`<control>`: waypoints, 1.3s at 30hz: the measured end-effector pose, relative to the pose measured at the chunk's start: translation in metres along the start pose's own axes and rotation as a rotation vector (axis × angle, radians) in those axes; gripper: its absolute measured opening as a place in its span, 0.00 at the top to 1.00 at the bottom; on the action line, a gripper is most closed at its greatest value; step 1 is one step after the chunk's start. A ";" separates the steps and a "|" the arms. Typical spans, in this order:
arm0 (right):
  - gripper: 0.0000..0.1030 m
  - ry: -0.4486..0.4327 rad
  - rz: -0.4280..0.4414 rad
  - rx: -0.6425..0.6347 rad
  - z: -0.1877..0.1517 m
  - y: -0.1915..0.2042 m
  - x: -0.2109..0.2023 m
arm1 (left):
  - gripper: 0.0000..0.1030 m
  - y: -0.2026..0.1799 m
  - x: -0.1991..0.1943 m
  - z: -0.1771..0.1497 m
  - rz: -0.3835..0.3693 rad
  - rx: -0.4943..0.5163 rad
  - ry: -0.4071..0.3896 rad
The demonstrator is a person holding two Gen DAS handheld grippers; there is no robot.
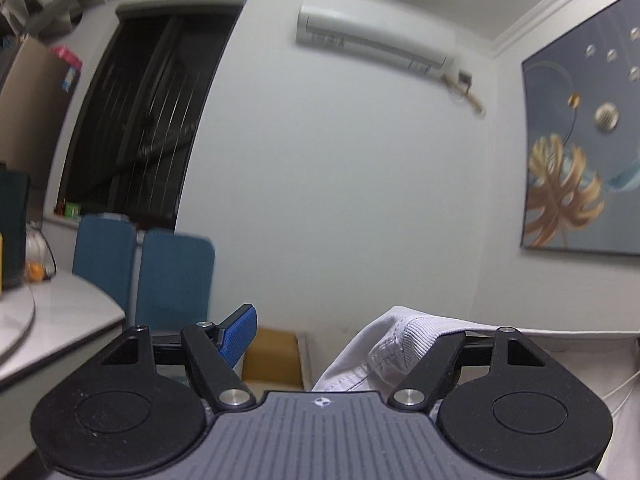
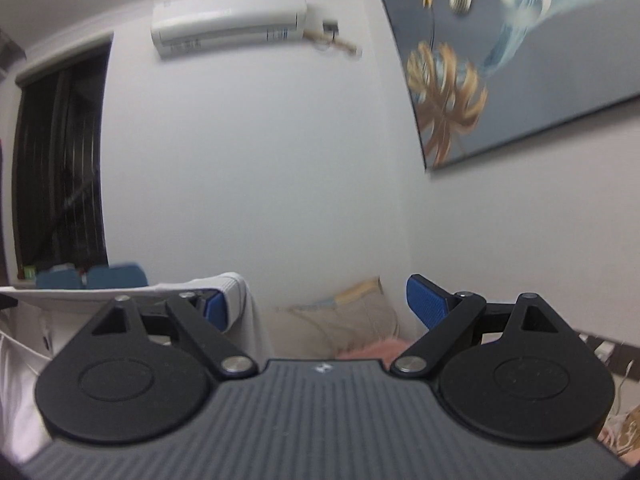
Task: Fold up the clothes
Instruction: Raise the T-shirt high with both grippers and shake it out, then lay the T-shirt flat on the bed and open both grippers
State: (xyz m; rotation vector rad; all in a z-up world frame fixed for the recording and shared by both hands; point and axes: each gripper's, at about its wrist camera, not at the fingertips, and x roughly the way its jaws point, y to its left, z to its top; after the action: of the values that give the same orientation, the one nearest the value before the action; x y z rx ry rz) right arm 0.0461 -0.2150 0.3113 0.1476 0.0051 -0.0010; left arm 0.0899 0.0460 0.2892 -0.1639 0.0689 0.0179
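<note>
Both tongs point level toward a pale wall, and a white garment hangs stretched between them. The left tongs (image 1: 348,332) stand wide apart: the blue pad (image 1: 239,334) of the left-side finger is bare, with nothing pressed against it, while the ribbed collar end of the white garment (image 1: 404,350) is draped over the right-side finger, hiding its pad, so the cloth hangs from that finger rather than being pinched. The right tongs (image 2: 320,308) are likewise spread wide; the white garment (image 2: 236,300) wraps over the left-side finger, whose blue pad (image 2: 216,308) peeks out beneath the fabric, and the right-side blue pad (image 2: 426,304) is free (nothing touches it). Beyond the left tongs, to their left, stand two blue chairs (image 1: 172,280) beside a pale table (image 1: 60,320), with a cardboard box (image 1: 274,354) on the floor ahead. Ahead of the right tongs lies a beige cushion (image 2: 344,316). High above both sit a wall air conditioner (image 1: 372,40) and a framed leaf painting (image 2: 500,60).
</note>
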 end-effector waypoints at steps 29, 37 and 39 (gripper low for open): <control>0.13 0.895 0.098 0.057 -0.431 -0.024 0.515 | 0.04 0.053 0.551 -0.453 -0.055 0.145 0.887; 0.13 0.761 0.114 0.014 -0.362 -0.010 0.423 | 0.00 0.043 0.454 -0.401 -0.084 0.178 0.765; 0.13 0.714 0.118 0.021 -0.344 -0.010 0.384 | 0.00 0.038 0.410 -0.386 -0.093 0.164 0.726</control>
State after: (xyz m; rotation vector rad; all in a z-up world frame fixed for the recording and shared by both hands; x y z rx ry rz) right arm 0.4283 -0.1749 -0.0319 0.1625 0.7097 0.1691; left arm 0.4721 0.0256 -0.1253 -0.0024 0.7850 -0.1412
